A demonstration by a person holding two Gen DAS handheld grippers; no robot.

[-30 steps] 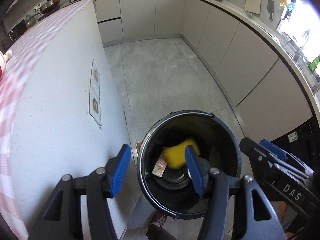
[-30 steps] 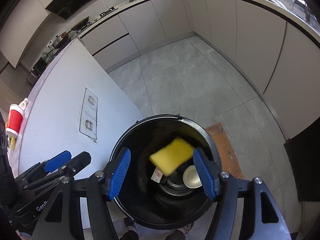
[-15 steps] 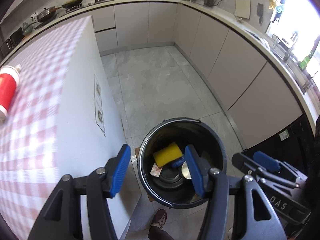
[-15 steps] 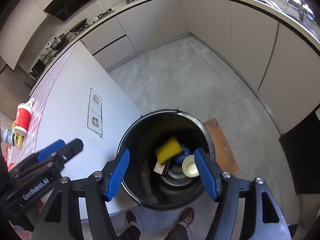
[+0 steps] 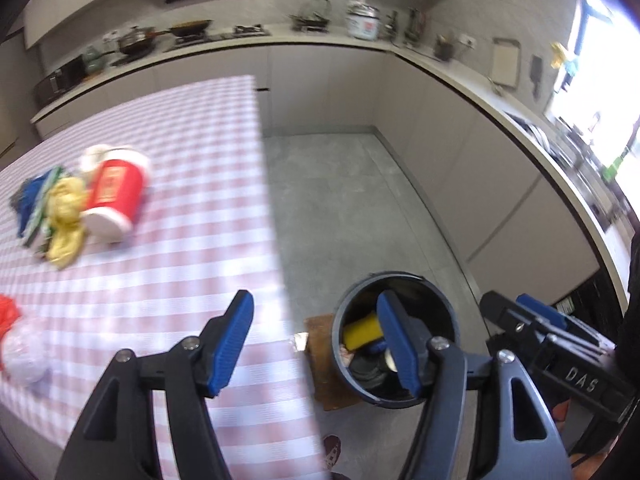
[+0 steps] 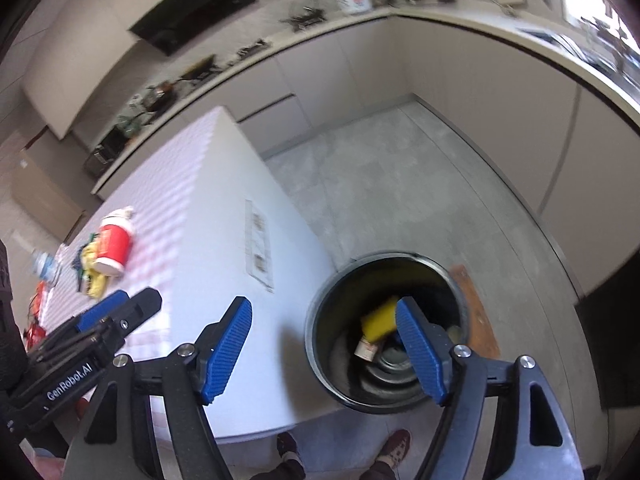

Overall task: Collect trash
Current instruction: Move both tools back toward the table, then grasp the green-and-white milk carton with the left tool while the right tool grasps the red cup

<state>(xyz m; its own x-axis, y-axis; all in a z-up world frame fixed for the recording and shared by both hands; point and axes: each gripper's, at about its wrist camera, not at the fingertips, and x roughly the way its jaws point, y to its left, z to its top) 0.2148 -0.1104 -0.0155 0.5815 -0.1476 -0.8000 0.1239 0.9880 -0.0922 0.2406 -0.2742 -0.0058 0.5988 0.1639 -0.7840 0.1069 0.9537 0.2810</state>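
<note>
A black bin (image 5: 348,312) (image 6: 320,320) stands on the floor beside the table, holding a yellow sponge (image 5: 360,330) (image 6: 378,320) and other scraps. On the pink checked tablecloth (image 5: 180,200) lie a red paper cup (image 5: 114,196) (image 6: 114,246) on its side, a yellow and blue crumpled pile (image 5: 56,210), and a white wad (image 5: 24,350) at the left edge. My left gripper (image 5: 316,340) is open and empty above the table's edge. My right gripper (image 6: 324,350) is open and empty above the bin's left rim.
A brown mat (image 5: 324,368) lies under the bin on the grey floor. Beige cabinets and a cluttered counter (image 5: 320,40) run along the back and right. A plastic bottle (image 6: 44,264) lies at the table's far left. The person's shoes (image 6: 392,452) show below.
Both grippers have risen and pulled back from over the bin toward the table. The yellow sponge has dropped into the bin. The tabletop trash has come into view.
</note>
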